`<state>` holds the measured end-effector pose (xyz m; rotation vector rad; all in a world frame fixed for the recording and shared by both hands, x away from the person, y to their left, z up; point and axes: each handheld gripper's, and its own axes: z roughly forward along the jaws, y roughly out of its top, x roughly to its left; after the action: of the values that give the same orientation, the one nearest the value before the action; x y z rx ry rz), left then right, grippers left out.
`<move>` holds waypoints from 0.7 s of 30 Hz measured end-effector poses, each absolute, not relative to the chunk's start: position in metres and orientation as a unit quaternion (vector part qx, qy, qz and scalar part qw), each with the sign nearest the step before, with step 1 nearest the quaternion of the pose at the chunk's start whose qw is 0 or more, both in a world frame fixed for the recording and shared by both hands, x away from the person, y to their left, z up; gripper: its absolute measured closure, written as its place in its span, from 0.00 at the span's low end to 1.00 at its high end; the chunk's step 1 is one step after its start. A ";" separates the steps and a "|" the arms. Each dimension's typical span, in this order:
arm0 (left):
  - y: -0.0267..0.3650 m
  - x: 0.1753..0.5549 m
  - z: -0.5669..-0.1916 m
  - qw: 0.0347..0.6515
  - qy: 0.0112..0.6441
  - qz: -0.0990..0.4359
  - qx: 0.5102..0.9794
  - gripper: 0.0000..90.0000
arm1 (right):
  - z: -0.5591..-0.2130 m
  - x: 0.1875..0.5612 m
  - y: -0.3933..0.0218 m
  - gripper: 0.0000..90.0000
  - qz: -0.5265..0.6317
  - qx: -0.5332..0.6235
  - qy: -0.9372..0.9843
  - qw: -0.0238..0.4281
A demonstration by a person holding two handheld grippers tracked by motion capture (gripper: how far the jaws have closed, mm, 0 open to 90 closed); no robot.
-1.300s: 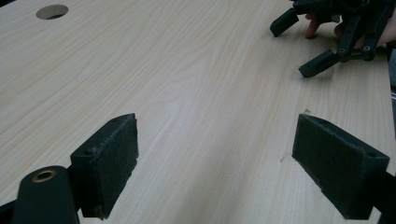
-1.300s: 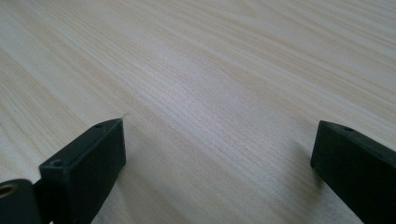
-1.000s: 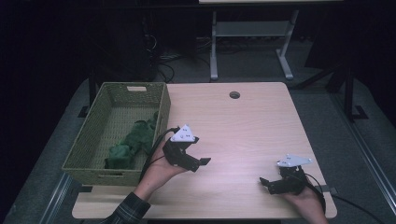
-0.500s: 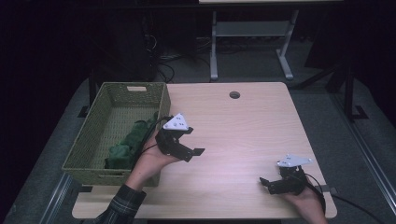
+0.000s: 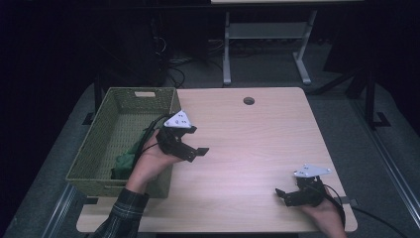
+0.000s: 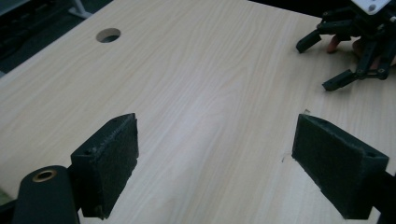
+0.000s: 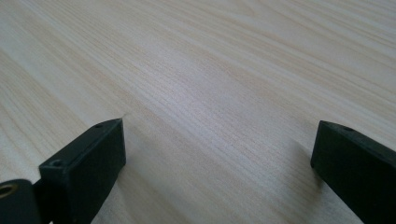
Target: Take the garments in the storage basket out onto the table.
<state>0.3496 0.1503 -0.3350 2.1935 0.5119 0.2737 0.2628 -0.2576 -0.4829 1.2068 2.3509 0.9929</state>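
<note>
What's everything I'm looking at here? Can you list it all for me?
Light wooden table: one, pale wood, centre, with a round hole near its far edge.
Green woven basket: one, olive green, on the table's left side.
Green cloth: one bundle, darker green, lying inside the basket.
Metal stand: one, grey, on the floor behind the table.
Cables: several, dark, on the floor behind.
Left gripper: one, black, jaws open, above the table beside the basket.
Right gripper: one, black, jaws open, low at the table's near right.
Plaid sleeve: one, dark, bottom left.
</note>
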 end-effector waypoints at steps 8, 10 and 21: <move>0.170 0.353 -0.331 0.414 0.220 0.116 0.876 0.16 | -0.483 0.263 -0.258 0.03 0.348 0.421 0.823 0.160; 0.179 0.353 -0.328 0.413 0.226 0.121 0.874 0.16 | -0.483 0.263 -0.258 0.03 0.348 0.421 0.822 0.159; 0.214 0.353 -0.320 0.398 0.257 0.149 0.868 0.16 | -0.483 0.263 -0.258 0.03 0.348 0.424 0.821 0.160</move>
<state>0.3528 0.2144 -0.3204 2.1975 0.6498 0.3772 0.2630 -0.2577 -0.4830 1.2098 2.3450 0.9939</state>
